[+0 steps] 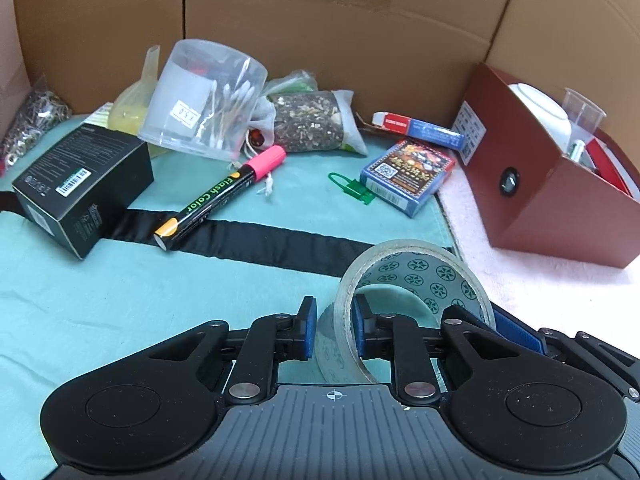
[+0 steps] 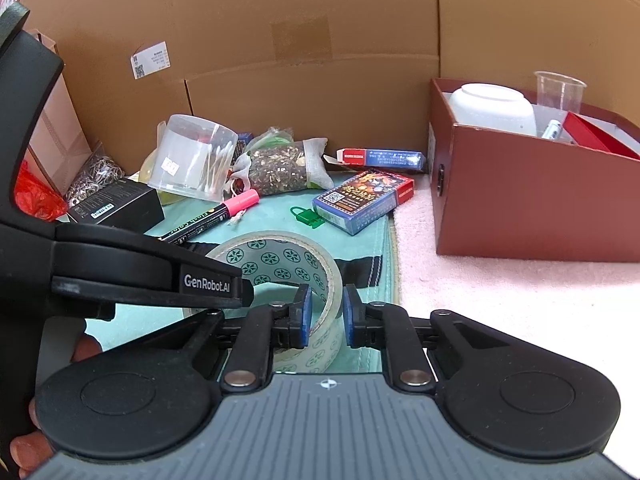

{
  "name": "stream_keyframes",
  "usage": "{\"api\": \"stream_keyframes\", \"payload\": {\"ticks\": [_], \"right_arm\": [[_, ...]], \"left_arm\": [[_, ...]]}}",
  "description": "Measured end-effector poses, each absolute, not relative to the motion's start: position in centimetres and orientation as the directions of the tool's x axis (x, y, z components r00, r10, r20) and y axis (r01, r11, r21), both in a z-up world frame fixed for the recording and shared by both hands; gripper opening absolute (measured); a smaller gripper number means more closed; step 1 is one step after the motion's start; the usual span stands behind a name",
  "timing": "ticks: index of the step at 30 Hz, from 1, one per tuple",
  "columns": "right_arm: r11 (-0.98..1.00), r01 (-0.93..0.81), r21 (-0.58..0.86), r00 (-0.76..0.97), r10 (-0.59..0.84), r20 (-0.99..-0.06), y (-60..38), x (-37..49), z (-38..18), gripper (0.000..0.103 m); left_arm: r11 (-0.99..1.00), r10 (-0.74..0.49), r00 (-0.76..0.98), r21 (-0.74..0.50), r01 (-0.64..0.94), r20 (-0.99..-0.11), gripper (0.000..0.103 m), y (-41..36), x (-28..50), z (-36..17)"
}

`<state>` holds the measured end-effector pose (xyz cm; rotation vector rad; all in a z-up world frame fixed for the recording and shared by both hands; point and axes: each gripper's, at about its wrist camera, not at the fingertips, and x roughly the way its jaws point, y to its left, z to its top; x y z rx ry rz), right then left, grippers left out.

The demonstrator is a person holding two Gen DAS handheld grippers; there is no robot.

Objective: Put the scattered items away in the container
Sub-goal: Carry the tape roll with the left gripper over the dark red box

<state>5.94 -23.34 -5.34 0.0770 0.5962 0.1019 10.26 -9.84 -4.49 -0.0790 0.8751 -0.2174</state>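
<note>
Step in hand: the roll of clear packing tape (image 1: 416, 280), standing near the right edge of the teal mat (image 1: 120, 320), is being taken up.

Your left gripper (image 1: 334, 328) has one blue pad outside and one inside the ring; the pads sit at the tape wall, nearly closed on it. Your right gripper (image 2: 325, 312) brackets the opposite side of the same roll (image 2: 280, 264) the same way, pads close against the wall. I cannot tell whether either pad pair is pressing firmly or only touching.

Judgement: two grips on one roll are redundant. The next move probably calls for one gripper to let go while the other lifts the roll and carries it right to the dark red box (image 2: 532, 196).

Room: the box stands on the pink towel (image 2: 500, 300), well apart from the roll, with bare towel between. Its near wall is tall, so lift above the rim before crossing. Inside already: a white bowl (image 2: 492, 108) and a clear plastic cup (image 2: 560, 88); free space looks to be toward the front.

Left on the mat: pink-capped marker (image 1: 224, 196), card deck (image 1: 408, 176), green padlock tag (image 1: 352, 192), black carton (image 1: 84, 184), cotton-swab tub (image 1: 204, 100).
</note>
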Motion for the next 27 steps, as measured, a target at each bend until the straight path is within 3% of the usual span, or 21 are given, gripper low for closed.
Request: {"api": "stream_keyframes", "payload": {"ticks": [9, 11, 27], "right_arm": [[0.995, -0.024, 0.101, 0.863, 0.072, -0.500, -26.1, 2.8, -3.5, 0.016], [0.996, 0.001, 0.093, 0.879, 0.044, -0.475, -27.0, 2.0, -2.9, 0.011], [0.984, 0.138, 0.111, 0.934, -0.092, -0.345, -34.5, -0.9, 0.6, 0.011]], "left_arm": [[0.970, -0.237, 0.656, -0.131, 0.207, -0.717, 0.012, -13.1, 7.3, -2.3], [0.967, -0.243, 0.669, -0.118, 0.226, -0.702, 0.011, -14.3, 6.8, -1.4], [0.936, -0.316, 0.727, -0.077, 0.342, -0.610, 0.011, -23.2, 4.8, 3.0]]}}
